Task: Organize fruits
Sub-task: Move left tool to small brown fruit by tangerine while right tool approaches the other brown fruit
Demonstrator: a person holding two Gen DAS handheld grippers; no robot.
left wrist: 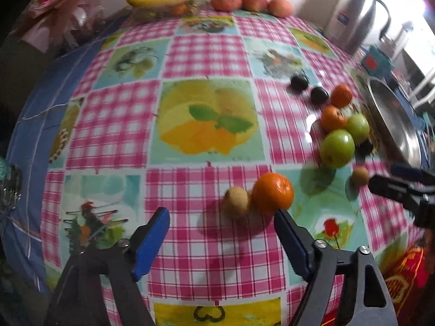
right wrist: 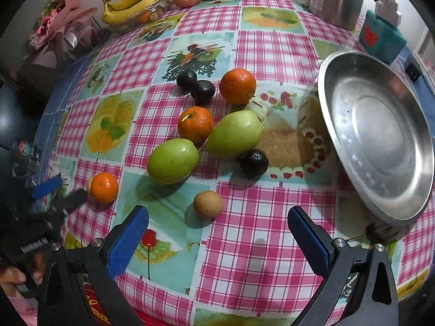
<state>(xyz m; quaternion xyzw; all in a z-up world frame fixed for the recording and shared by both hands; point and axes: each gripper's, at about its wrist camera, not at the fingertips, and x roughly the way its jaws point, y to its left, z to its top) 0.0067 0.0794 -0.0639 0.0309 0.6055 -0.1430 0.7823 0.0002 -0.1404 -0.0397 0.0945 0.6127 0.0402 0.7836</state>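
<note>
Hovering left gripper (left wrist: 221,214), jaws partly open on nothing, with a small tan fruit (left wrist: 236,202) just past the tips touching a mandarin (left wrist: 273,193) off the right pad; a squeeze could nudge both rolling. Right gripper (right wrist: 217,217) gapes empty, another tan fruit (right wrist: 208,204) right ahead, green fruits beyond, steel plate (right wrist: 339,103) far right, risking a clip
</note>
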